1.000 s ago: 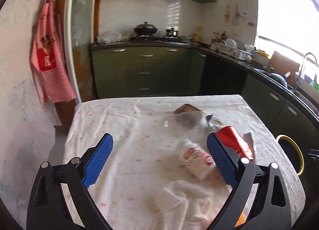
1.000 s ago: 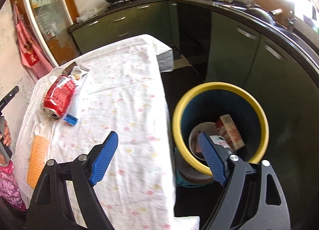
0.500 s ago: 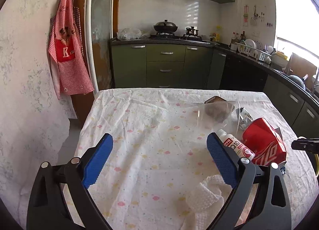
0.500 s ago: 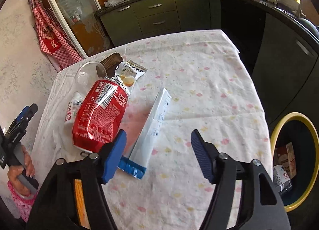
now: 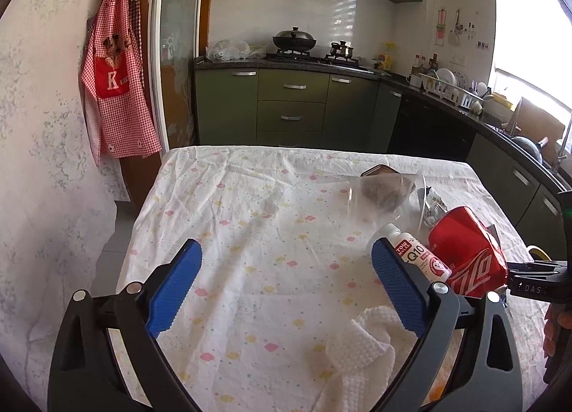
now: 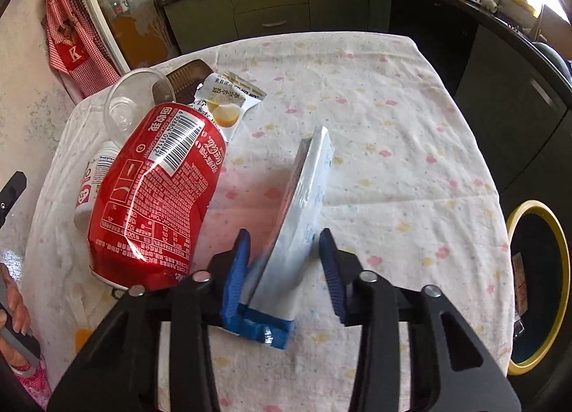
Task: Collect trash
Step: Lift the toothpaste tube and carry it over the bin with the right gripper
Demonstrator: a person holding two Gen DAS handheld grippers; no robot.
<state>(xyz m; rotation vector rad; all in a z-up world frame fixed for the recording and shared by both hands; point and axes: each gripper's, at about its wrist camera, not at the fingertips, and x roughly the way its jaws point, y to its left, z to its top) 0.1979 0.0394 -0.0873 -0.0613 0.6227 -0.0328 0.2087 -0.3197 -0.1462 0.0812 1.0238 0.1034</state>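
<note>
The bench [image 6: 411,133] wears a wrinkled white cloth with small pastel spots; its right half and far side lie bare, and the trash sits crowded near the left edge. Beside the right edge stands a dark bin with a yellow rim [image 6: 557,290]. A dented red cola can [image 6: 153,197] lies on its side, touching a white pill bottle [image 5: 418,258]. The right hand-held gripper [image 6: 286,262] is closing around a flat silver-blue tube [image 6: 304,204] tilted up between its blue ribbed pads. The left hand-held gripper [image 5: 286,290] stands released over bare cloth.
</note>
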